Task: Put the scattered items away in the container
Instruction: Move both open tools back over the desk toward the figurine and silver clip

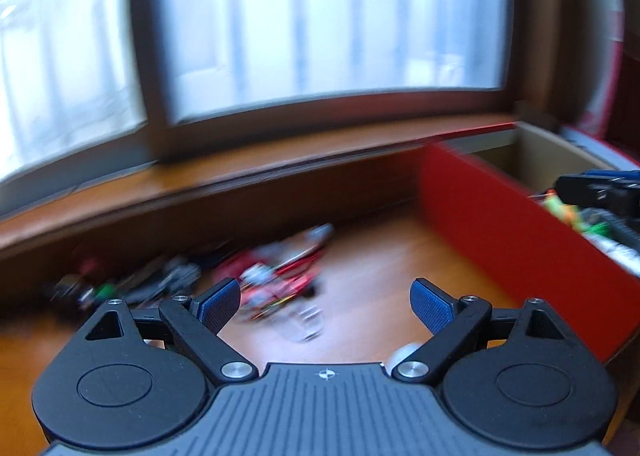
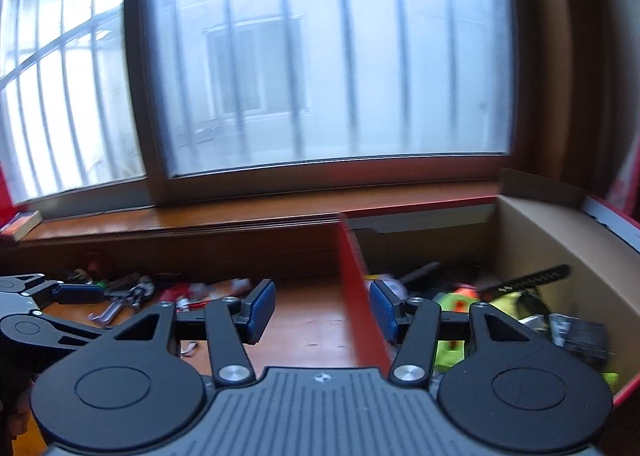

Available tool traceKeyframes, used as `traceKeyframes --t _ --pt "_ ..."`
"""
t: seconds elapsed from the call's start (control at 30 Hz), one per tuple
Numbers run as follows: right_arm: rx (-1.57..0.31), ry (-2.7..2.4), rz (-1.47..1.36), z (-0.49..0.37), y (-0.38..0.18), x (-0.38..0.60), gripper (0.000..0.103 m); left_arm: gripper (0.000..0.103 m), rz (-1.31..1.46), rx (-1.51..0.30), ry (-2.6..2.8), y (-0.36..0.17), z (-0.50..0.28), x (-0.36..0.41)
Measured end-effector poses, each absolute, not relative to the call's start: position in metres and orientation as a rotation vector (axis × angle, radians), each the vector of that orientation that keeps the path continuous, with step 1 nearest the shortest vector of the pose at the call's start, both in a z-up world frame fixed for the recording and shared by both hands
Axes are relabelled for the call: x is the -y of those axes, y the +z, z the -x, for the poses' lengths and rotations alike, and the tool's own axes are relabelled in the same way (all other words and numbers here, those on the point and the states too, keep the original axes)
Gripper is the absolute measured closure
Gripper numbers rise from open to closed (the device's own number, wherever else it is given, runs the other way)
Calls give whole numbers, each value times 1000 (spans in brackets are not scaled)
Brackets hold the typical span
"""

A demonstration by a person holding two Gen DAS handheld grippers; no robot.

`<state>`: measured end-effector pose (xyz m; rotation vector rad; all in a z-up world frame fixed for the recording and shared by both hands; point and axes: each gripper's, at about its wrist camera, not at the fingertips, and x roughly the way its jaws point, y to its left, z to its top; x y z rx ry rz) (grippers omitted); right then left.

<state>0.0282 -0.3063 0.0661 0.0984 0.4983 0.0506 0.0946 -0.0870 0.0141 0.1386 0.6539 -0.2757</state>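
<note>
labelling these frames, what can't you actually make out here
- Scattered items on the wooden surface, left wrist view: motion blur smears them, so single pieces cannot be named.
- Red box, right wrist view: the right gripper, open and empty, hides its near contents; the right edge cuts off its far end.
- Left gripper: open and empty; in the right wrist view the left edge cuts it off.
- Small object on the sill: cropped, too small.

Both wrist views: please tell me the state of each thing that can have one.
left claw: open, holding nothing
right claw: open, holding nothing
red box: open on top, partly filled with items
scattered items: lying on the wooden surface, outside the box
window: closed
</note>
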Motion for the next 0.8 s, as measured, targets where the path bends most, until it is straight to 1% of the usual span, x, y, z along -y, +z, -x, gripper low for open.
traceKeyframes --t 0.27,0.57,0.63,0.7,0.8 --pt "-606 212 -73 -64 45 219 48 11 -108 -698 -117 -3 -104 8" --pt "-723 408 -70 -125 20 125 50 15 -98 -730 -102 -27 -114 -39" --pt "-734 423 -61 -143 8 108 50 18 -93 -734 -96 -35 -118 -47" --pt "-761 419 -63 -162 -5 96 50 25 -72 -751 -91 -44 -123 -55" --pt "-788 413 -66 -187 -20 81 50 28 -38 -774 -100 -56 -131 -64"
